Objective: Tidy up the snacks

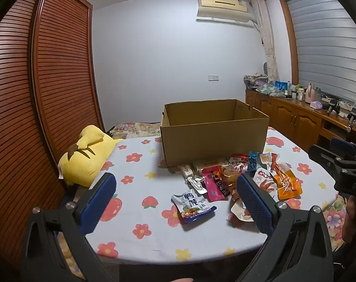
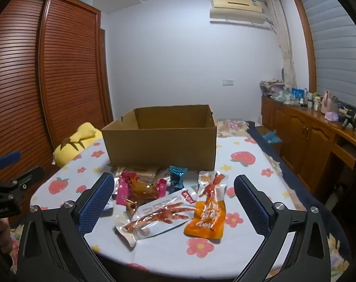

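Beyond both pairs of fingers, the open brown cardboard box (image 2: pixel 161 145) looks empty as far as its inside shows, so the sorting seems not yet begun. The crinkled foil snack packets (image 2: pixel 168 202) lie loose between the right gripper (image 2: pixel 174 202)'s wide-apart fingers; the left gripper (image 1: pixel 175 203), equally spread and empty, frames a white-and-blue pouch (image 1: pixel 193 205).
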Demonstrator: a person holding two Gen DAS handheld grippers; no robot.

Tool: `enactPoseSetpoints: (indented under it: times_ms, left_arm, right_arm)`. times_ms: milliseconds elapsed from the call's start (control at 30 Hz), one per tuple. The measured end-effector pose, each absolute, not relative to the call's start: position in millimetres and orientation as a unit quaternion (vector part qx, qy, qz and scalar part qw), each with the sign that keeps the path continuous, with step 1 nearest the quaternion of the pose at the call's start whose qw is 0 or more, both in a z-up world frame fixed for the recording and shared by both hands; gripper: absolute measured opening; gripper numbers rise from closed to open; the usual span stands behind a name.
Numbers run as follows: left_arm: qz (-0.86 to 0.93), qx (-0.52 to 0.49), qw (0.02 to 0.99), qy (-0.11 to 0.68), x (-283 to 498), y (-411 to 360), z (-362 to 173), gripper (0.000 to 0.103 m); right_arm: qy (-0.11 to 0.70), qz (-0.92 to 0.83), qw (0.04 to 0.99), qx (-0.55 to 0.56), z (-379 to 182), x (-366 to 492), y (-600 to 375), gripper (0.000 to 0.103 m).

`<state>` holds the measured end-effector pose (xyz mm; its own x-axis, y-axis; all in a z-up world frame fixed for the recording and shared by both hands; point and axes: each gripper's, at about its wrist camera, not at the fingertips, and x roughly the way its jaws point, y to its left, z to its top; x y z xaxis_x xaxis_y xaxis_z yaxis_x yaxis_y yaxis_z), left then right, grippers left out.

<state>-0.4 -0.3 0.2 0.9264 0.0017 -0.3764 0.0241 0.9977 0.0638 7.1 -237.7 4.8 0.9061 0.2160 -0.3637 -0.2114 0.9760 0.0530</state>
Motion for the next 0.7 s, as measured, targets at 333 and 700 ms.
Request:
enactPoseSetpoints:
  times_ms: [333, 700]
  left_arm:
    - [-0.006, 0.035, 0.981, 0.192, -3.8, 0.8, 1.7, 0.103]
    - [-0.006, 0.034, 0.981, 0.19, -5.9, -2.7, 6.1, 0.103]
  right_arm:
    - [0.184, 0.106, 0.977, 0.005, 4.4, 5.0, -238.1, 0.103]
    - [0.183, 0.107, 0.977, 0.004, 4.7, 4.4, -237.4, 0.103]
